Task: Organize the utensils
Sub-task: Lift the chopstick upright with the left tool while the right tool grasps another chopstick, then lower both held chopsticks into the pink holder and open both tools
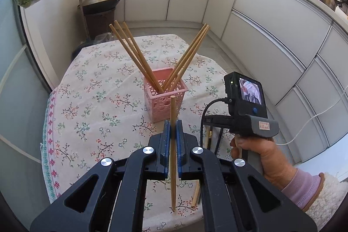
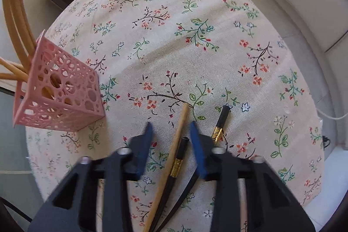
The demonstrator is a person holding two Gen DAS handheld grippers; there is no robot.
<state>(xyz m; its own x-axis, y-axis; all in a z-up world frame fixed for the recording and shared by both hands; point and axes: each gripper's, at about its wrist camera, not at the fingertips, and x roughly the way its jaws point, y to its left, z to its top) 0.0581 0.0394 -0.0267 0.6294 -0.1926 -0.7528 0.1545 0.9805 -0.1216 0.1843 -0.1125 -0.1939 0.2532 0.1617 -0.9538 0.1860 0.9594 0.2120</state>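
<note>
1. Five wooden chopsticks [image 1: 139, 53] lean in our pink basket [image 1: 165, 95], mid-frame in the left view; three tilt to upper left, two [image 1: 191, 51] to upper right.
2. Our left gripper [image 1: 173, 129] pinches one wooden chopstick [image 1: 173, 156] upright, low centre, in front of the basket.
3. Our right gripper [image 2: 170, 127], bottom centre of its own view, has fingers [image 2: 149, 134] apart, no pad pressing anything.
4. Between those fingers lie a wooden stick [image 2: 174, 147] and a black chopstick [image 2: 180, 156] on the floral cloth [image 2: 174, 36].
5. Another black chopstick [image 2: 221, 121] lies just right of the fingers.
6. The basket sits at left in the right view.
</note>
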